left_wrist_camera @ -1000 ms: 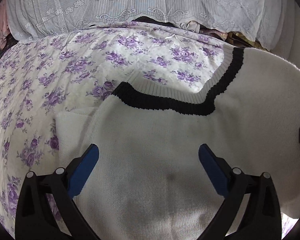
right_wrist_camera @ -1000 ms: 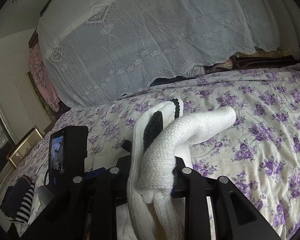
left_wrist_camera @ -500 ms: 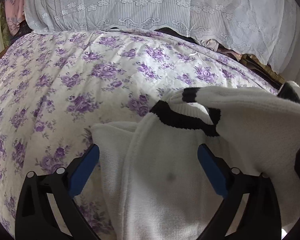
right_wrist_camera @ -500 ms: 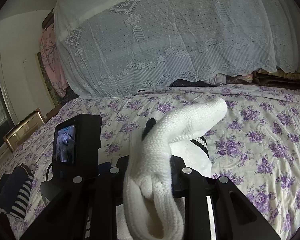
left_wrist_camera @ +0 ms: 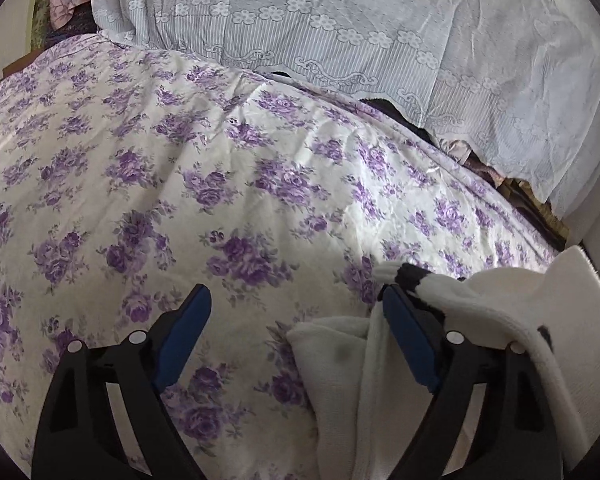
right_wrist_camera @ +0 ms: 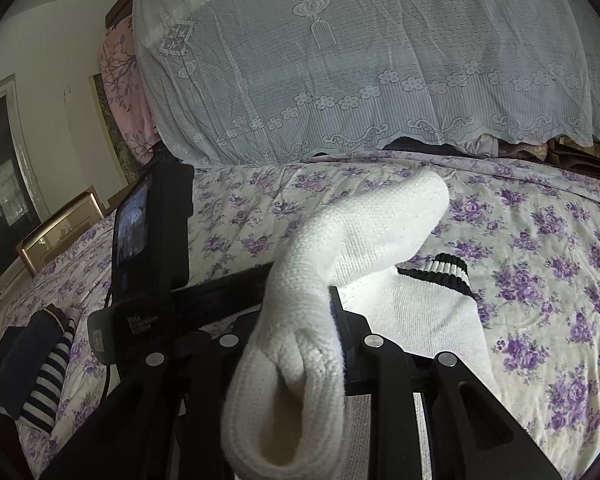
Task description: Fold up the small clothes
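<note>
My right tool [right_wrist_camera: 300,320] was clamped on a thick bunched fold of the white knit sweater [right_wrist_camera: 416,312], whose black-striped trim lay just right of it on the floral bed sheet [right_wrist_camera: 540,240]. My left tool [left_wrist_camera: 296,320] stood wide, its jaws closing over bare sheet and gripping nothing; the sweater lay against its right finger [left_wrist_camera: 408,340] and draped off to the right. A folded striped garment [right_wrist_camera: 40,368] lay far left.

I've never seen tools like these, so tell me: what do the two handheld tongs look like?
Both are black plastic frames with silver screws. The left tongs have flat blue pads inside their fingers. The right tongs look the same. Seen from the right, the left one carries a small lit screen, white lettering and a black cable.
</note>
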`<state>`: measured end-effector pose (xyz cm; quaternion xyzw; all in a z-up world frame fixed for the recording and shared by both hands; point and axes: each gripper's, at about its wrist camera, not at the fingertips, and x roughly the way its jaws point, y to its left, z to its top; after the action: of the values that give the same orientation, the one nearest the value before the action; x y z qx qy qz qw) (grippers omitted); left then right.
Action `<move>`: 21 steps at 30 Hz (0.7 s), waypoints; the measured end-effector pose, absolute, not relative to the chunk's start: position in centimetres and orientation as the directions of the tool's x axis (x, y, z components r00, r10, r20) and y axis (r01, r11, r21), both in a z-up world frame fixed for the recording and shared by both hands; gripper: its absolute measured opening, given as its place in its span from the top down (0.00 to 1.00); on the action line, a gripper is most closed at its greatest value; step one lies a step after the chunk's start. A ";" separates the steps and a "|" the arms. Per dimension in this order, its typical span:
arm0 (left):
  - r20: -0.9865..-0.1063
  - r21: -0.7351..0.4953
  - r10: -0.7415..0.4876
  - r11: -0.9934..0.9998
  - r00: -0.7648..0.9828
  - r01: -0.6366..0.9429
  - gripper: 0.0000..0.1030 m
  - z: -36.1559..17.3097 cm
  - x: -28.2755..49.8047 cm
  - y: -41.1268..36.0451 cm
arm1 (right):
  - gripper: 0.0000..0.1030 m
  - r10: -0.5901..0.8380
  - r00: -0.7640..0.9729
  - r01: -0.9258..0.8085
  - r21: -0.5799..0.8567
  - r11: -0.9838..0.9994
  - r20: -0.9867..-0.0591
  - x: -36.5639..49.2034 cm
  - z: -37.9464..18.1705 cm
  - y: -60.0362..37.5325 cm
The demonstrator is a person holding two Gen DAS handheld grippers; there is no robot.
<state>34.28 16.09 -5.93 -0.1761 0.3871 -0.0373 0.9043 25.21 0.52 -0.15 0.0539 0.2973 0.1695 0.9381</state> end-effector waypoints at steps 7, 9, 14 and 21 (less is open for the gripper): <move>-0.733 -0.406 -0.248 0.907 0.634 -0.114 0.17 -8.3 35.6 18.3 | 0.74 0.355 0.667 -0.326 0.172 0.930 -0.656 25.2 -6.0 3.2; -0.741 -0.395 -0.234 0.910 0.629 -0.127 0.17 -8.5 35.6 18.6 | 0.70 0.323 0.688 -0.347 0.096 0.933 -0.649 24.2 -6.9 4.1; -0.740 -0.293 -0.117 0.942 0.662 -0.161 0.14 -6.3 34.4 19.8 | 0.23 0.330 0.657 -0.450 -0.002 0.893 -0.678 22.7 -6.7 5.8; -0.700 -0.304 -0.144 0.946 0.699 -0.110 0.08 -2.2 31.1 21.2 | 0.07 0.426 0.680 -0.519 0.018 0.855 -0.597 18.3 -4.8 2.9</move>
<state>31.06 21.23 -2.15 -0.1638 0.3876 -0.0092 0.9071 18.29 2.95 -4.82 -0.0762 0.3049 0.2584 0.9135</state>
